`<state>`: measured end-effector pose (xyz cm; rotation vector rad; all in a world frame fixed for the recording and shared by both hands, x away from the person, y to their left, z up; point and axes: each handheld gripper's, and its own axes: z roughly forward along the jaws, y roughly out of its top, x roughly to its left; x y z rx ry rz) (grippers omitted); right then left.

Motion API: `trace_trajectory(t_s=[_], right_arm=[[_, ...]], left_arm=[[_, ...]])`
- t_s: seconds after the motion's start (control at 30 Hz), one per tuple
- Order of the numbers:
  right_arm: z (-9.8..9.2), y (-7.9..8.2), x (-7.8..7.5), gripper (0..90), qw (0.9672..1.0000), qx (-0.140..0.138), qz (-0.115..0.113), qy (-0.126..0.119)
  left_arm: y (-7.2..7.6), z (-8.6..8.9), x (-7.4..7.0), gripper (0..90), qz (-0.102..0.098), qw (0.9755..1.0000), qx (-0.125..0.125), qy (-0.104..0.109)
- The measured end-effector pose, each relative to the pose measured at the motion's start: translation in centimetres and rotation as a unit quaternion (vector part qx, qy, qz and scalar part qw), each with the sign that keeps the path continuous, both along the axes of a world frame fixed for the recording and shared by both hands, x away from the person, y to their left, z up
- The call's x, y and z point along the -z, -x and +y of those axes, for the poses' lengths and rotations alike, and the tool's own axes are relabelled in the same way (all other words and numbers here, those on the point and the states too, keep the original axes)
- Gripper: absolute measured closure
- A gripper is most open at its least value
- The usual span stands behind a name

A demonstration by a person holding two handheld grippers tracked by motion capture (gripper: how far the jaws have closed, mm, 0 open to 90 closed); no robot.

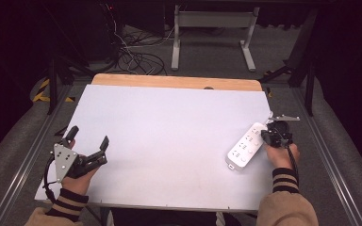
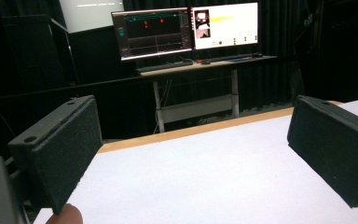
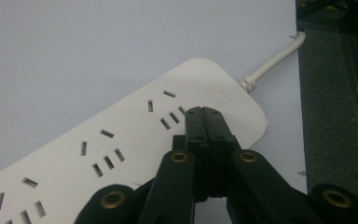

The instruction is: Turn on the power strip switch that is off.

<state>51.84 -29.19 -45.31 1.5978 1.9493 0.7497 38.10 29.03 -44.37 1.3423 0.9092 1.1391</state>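
The long white plastic power strip (image 1: pixel 246 146) lies flat and slantwise on the white-covered counter (image 1: pixel 169 141), close to its right edge, with its pale cord (image 3: pixel 275 58) running off over that edge. The right gripper (image 3: pixel 204 114) hovers or rests over the cord end of the strip, its black jaws pressed together with nothing between them, the tips pointing down at the strip's top face beside the last group of socket slots; whether the tips actually touch the plastic cannot be told. With the jaws together like this, the likely work is a push or a press, and that is where trouble could start: the smooth casing on the smooth sheet gives little grip, so a push off the strip's centre line would probably spin it rather than slide it straight. A push toward the right edge could carry the strip over the lip, helped by the weight of the hanging cord. A narrow tip could also slip into a socket slot and catch. The left gripper (image 1: pixel 88 141), held in a hand at the counter's near left corner, has its jaws wide apart around nothing, well apart from the strip, so it cannot steady the strip if it skids.
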Motion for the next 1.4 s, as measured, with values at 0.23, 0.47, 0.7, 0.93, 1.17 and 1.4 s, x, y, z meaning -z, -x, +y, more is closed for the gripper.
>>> trace_trajectory(t_s=[0.23, 0.47, 0.7, 0.93, 1.17, 1.4], right_arm=[[0.0, 0.04, 0.03, 90.0, 1.0, -0.002, -0.001, 0.001], [-0.1, 0.09, 0.15, 90.0, 1.0, 0.001, -0.005, -0.005], [-0.2, 0.19, 0.34, 90.0, 0.9999, 0.002, -0.009, -0.01], [-0.19, 0.26, 0.38, 90.0, 0.9999, 0.003, -0.011, -0.01], [-0.24, 0.28, 0.39, 90.0, 0.9998, 0.003, -0.012, -0.013], [-0.26, 0.29, 0.41, 90.0, 0.9998, 0.003, -0.013, -0.014]], left_arm=[[-0.01, -0.01, 0.02, 3.6, 0.0, 1.0, -0.001, 0.0], [0.0, -0.02, 0.02, 3.6, 0.0, 1.0, -0.001, -0.001], [0.04, 0.0, 0.02, 3.6, 0.0, 1.0, -0.001, -0.001], [0.02, 0.02, 0.01, 3.7, 0.001, 1.0, -0.001, -0.001], [0.01, -0.02, 0.03, 3.7, 0.001, 1.0, -0.001, -0.002], [0.02, -0.03, 0.02, 3.7, 0.001, 1.0, -0.001, -0.002]])
